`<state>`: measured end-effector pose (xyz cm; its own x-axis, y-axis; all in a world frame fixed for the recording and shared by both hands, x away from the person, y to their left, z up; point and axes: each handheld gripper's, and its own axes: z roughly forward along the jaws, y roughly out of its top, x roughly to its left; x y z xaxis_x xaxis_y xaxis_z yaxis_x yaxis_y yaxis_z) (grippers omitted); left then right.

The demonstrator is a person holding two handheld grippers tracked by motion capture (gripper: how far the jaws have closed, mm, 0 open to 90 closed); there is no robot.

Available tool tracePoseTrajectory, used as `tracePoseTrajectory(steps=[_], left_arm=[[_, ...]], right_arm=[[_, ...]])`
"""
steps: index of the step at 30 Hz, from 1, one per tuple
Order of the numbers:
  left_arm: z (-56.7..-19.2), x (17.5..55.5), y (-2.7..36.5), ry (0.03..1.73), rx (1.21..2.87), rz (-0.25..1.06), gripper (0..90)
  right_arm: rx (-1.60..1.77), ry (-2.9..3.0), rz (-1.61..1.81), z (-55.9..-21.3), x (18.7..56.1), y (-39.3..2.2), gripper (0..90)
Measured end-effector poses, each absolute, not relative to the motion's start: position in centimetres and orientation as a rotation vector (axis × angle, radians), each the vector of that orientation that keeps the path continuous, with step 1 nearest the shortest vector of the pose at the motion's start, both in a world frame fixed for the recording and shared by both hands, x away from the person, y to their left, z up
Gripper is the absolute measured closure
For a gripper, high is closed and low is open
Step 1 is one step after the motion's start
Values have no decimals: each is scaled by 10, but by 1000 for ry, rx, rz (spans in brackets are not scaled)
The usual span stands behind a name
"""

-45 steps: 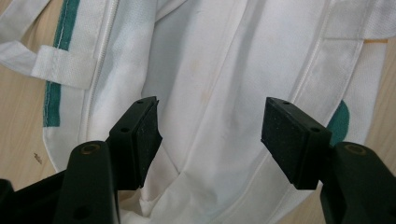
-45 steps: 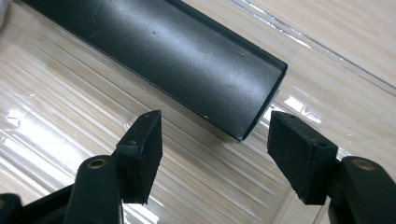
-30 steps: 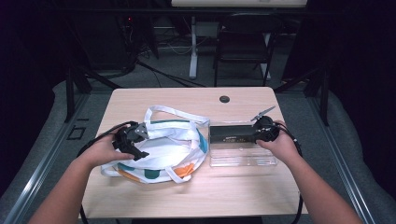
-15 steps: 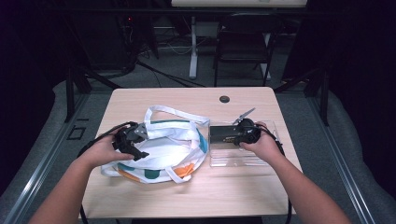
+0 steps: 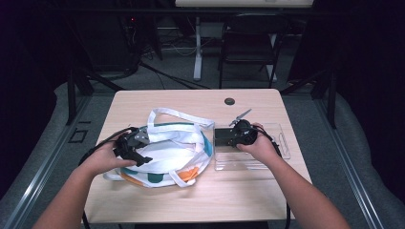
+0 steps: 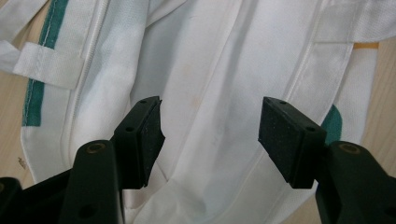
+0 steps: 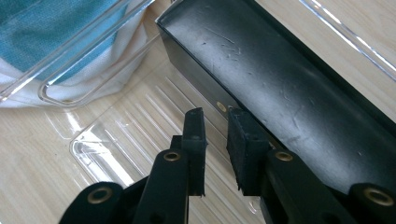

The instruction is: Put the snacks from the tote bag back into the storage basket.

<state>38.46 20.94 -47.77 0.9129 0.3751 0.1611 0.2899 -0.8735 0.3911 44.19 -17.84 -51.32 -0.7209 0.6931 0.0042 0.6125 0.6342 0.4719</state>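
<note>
Black box (image 5: 224, 137) in its clear tray (image 5: 282, 143), right of centre on the counter (image 5: 191, 98), with the white tote bag (image 5: 176, 152) lying flat just to its left, handles loose. The box lies on the tray floor against the far wall; in the right gripper view its open long side (image 7: 299, 98) faces you and the bag's teal edge (image 7: 42, 28) shows past the tray corner. Your right tool (image 7: 215, 116) has its jaws drawn near together at the box's near rim, with nothing visibly pinched. Your left tool (image 6: 210, 135) hangs spread over the bag's white cloth, gripping nothing. Judged from this, the box is not yet lifted and the bag not yet opened: both steps remain.
</note>
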Motion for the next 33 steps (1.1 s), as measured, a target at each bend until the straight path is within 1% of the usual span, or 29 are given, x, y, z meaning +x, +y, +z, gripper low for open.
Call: tracePoseTrajectory(steps=[8, 15, 22, 26, 33], left_arm=[[-482, 378, 214, 568, 2666, 339, 420], [-484, 373, 216, 644, 2606, 376, 447], [-486, 370, 216, 744, 2528, 366, 460], [-487, 368, 217, 792, 2494, 363, 468], [-487, 361, 218, 819, 2455, 392, 475]], right_arm=[[1066, 2681, 688, -509, 438, -172, 747], [1033, 2667, 754, -494, 424, -175, 733], [995, 2623, 834, -477, 407, -176, 709], [977, 2603, 893, -470, 395, -173, 676], [900, 2591, 938, -462, 371, -166, 639]])
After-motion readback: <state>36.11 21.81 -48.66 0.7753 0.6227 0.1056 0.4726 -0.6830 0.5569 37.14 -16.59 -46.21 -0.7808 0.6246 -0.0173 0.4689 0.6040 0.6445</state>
